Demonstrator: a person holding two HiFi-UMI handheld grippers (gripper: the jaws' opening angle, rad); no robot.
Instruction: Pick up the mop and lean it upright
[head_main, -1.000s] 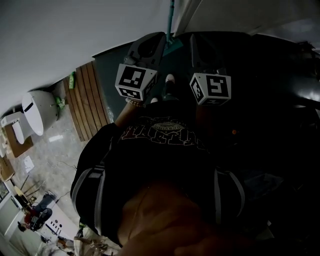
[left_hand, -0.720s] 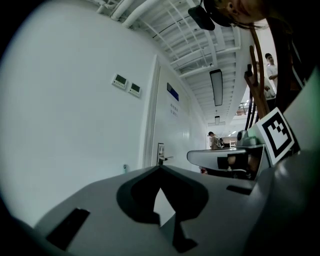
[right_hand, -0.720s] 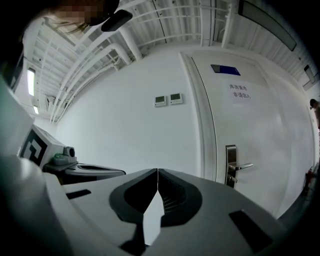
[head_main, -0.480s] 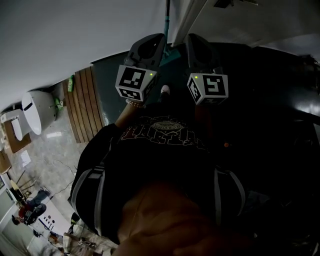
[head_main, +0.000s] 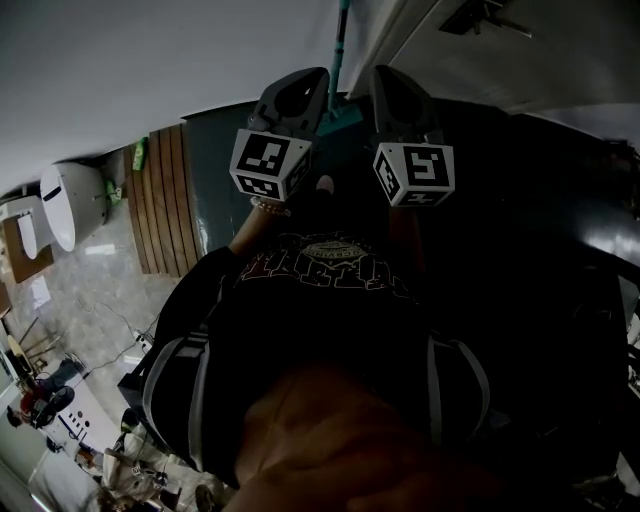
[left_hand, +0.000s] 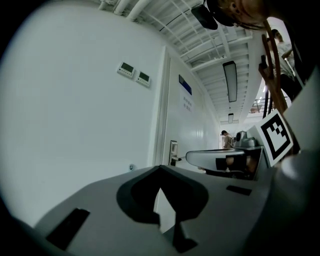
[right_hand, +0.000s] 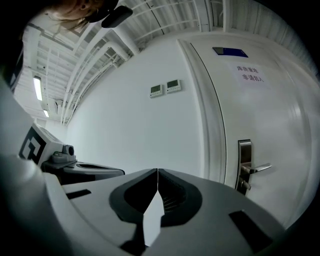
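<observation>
The mop is a teal pole (head_main: 342, 40) with a teal head (head_main: 346, 116) low by the dark floor. It stands upright against the white wall, just beyond and between my two grippers in the head view. My left gripper (head_main: 308, 80) (left_hand: 160, 169) is shut and empty, its tips meeting in front of the wall. My right gripper (head_main: 384, 80) (right_hand: 158, 171) is shut too, with nothing between its jaws. Neither gripper touches the mop. The mop does not show in either gripper view.
A white door with a metal lever handle (right_hand: 248, 171) is ahead on the right, and two wall controllers (right_hand: 165, 88) hang beside it. Wooden slats (head_main: 165, 205) and a white toilet (head_main: 68, 205) lie to the left. A person (left_hand: 225, 140) stands far down the corridor.
Both grippers have shifted slightly upward in the head view, side by side. The floor, toilet and slats slid leftward. The shoe between the grippers moved down and left.
</observation>
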